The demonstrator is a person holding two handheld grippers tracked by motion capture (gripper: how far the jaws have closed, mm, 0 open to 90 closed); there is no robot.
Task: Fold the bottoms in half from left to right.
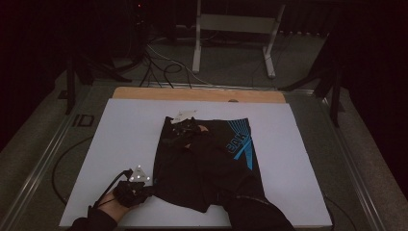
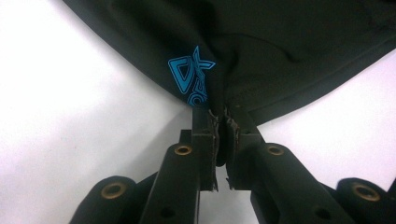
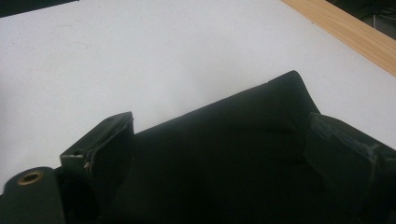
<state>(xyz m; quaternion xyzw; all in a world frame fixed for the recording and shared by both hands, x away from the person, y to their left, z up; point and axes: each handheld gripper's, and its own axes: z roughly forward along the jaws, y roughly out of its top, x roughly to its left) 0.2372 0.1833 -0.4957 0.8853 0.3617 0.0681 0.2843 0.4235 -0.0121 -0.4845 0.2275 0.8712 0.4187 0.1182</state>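
My left tongs (image 1: 144, 185), lower left of the frame, pinch the hem of the black shorts (image 1: 207, 163). My right tongs (image 1: 185, 126) sit mid-frame, jaws wide apart over the waistband on the white board (image 1: 120, 144).

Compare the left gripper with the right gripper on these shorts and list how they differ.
The left gripper is shut, pinching the hem of the black shorts; the right gripper has its jaws wide apart, with cloth lying between them. The left gripper works at the near left corner, while the right gripper sits at the far edge. Both are at the same shorts on the white board.
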